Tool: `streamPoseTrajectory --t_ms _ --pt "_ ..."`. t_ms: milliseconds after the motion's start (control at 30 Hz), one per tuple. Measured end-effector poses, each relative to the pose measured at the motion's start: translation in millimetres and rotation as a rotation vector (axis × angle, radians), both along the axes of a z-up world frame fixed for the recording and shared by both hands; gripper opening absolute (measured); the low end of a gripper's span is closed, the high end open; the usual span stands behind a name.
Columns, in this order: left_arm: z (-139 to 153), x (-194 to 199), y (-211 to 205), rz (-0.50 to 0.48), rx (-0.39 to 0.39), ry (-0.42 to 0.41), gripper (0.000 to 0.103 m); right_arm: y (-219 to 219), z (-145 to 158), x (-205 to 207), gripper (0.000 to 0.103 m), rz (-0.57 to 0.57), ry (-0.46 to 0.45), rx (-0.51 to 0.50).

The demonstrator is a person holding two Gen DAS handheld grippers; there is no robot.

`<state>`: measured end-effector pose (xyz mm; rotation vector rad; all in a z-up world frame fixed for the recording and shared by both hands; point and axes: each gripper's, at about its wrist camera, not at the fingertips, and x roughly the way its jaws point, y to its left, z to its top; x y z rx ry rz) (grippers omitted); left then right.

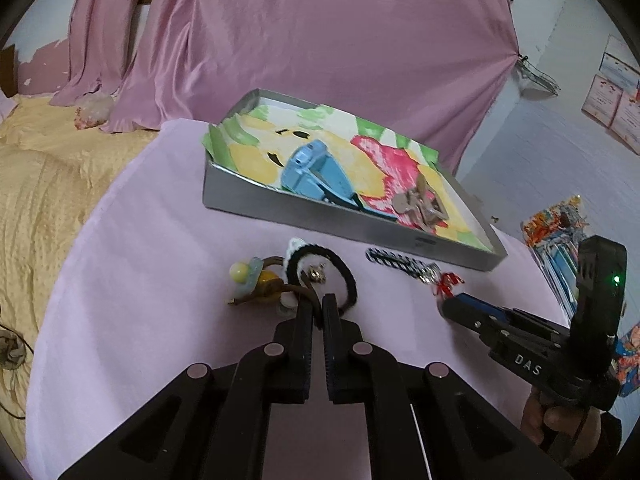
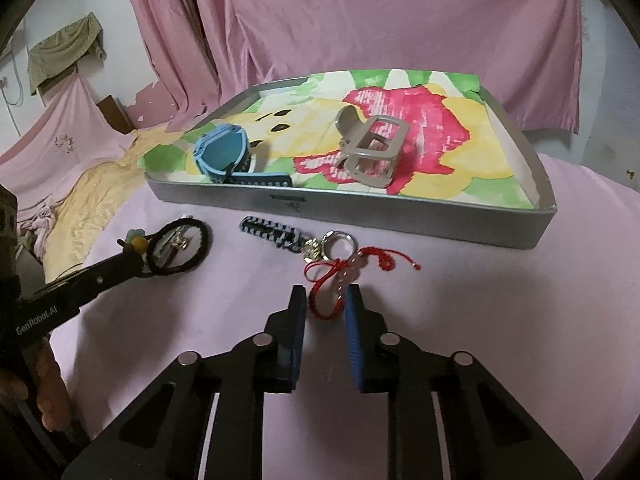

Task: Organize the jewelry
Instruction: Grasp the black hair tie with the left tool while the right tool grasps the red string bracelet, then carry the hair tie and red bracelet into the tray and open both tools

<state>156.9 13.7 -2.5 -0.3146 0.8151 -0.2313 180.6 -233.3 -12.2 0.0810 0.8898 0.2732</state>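
My left gripper [image 1: 317, 307] is shut on the brown cord [image 1: 310, 286] of a charm with yellow and pale beads [image 1: 250, 274]. A black hair tie [image 1: 352, 280] lies looped around it, with a small metal charm [image 1: 317, 272] inside the loop. My right gripper [image 2: 325, 298] is open, its fingers either side of a red cord bracelet [image 2: 328, 288] with pink beads. A black-and-white braided keychain [image 2: 272, 232] and its metal ring [image 2: 340, 244] lie just beyond. The grey tray [image 2: 360, 216] with colourful lining holds a blue watch [image 2: 224, 152] and a grey clasp piece [image 2: 368, 148].
The pink cloth-covered table [image 2: 520, 300] is round. A yellow bedspread [image 1: 36, 200] drops off to its left and pink curtains [image 1: 320, 40] hang behind. Colourful packets [image 1: 560, 232] lie at the right edge. A hand [image 1: 560, 420] holds the right gripper [image 1: 446, 306].
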Motion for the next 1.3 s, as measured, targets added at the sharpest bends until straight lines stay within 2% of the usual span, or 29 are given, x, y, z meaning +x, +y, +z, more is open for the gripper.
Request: streamPoseTrajectory --t_ms 100,300,500,833,1100,1300 --pt "2.3 -6.2 -1.7 -0.002 0.002 -0.006 0.005 0.3 -1.3 -3.2 0.009 0.015 0.002 0.008" --pt "13.1 -17.6 -0.5 0.001 0.012 -0.036 0.005 0.2 -2.8 -16.1 0.007 0.03 -0.022 -0.004" --pt "18.3 -23.6 -1.9 -0.008 0.027 -0.047 0.004 -3.7 -2.8 -20.7 0.006 0.035 -0.025 0.026" --pt "44.6 -30.5 8.9 0.004 0.034 -0.122 0.003 -10.5 12.6 -31.2 0.004 0.036 -0.091 0.05" --pt "46.9 -29.6 10.2 0.005 0.034 -0.124 0.003 -16.0 17.0 -36.6 0.004 0.036 -0.109 0.067" --pt "64.0 -23.0 6.6 0.01 0.037 -0.179 0.003 -23.3 39.1 -35.2 0.004 0.044 -0.174 0.08"
